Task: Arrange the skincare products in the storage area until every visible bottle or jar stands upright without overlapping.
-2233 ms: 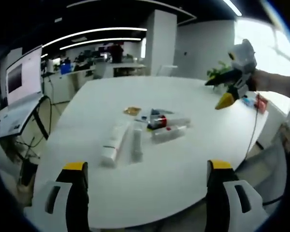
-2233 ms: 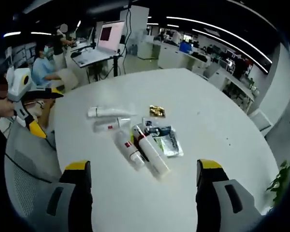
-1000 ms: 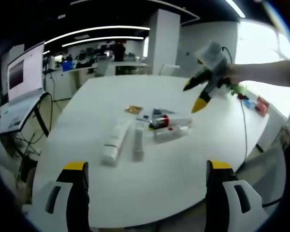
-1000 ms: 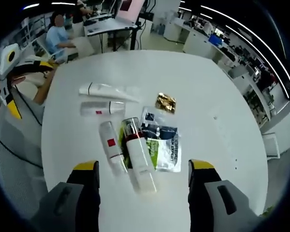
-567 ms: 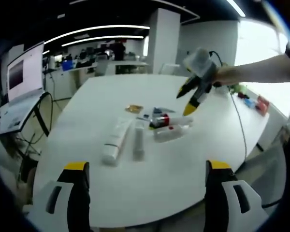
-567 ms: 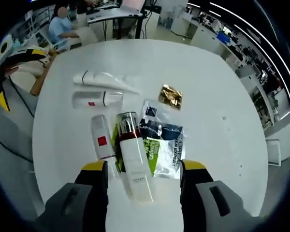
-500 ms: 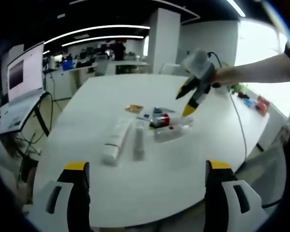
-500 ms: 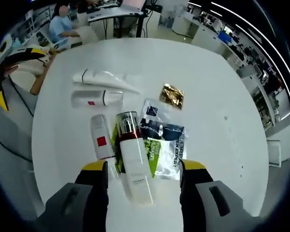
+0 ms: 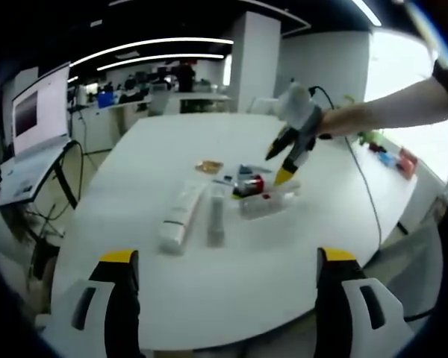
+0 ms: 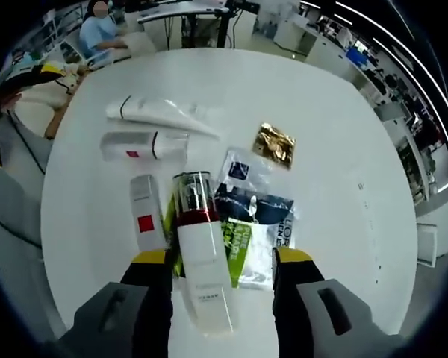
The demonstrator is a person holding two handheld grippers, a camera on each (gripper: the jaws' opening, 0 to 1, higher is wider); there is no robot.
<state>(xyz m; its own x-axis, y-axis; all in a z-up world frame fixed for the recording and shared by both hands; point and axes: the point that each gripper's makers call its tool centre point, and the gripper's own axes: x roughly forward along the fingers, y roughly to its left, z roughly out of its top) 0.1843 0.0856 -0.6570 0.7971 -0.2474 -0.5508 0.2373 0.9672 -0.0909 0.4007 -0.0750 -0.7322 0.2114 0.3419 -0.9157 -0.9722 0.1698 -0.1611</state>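
Note:
Several skincare products lie flat in a cluster on the round white table (image 9: 284,253). In the right gripper view a white bottle with a red collar and clear cap (image 10: 198,253) lies on some sachets (image 10: 254,205). Left of it are a small white bottle with a red square (image 10: 145,212), a white bottle with a red label (image 10: 142,145) and a white tube (image 10: 160,113). My right gripper (image 10: 222,257) is open just above the capped bottle, its jaws on either side. In the left gripper view it (image 9: 278,162) hovers over the cluster (image 9: 248,184). My left gripper (image 9: 227,257) is open, well short of the products.
A gold sachet (image 10: 275,143) lies beyond the cluster. A laptop on a stand (image 9: 33,119) is left of the table. A seated person in blue (image 10: 97,30) is past the table's far edge. A cable (image 9: 366,194) trails from the right gripper across the table.
My right gripper has come down and forward over the cluster, so the capped bottle now sits between its jaws in the view. The left gripper has stayed put.

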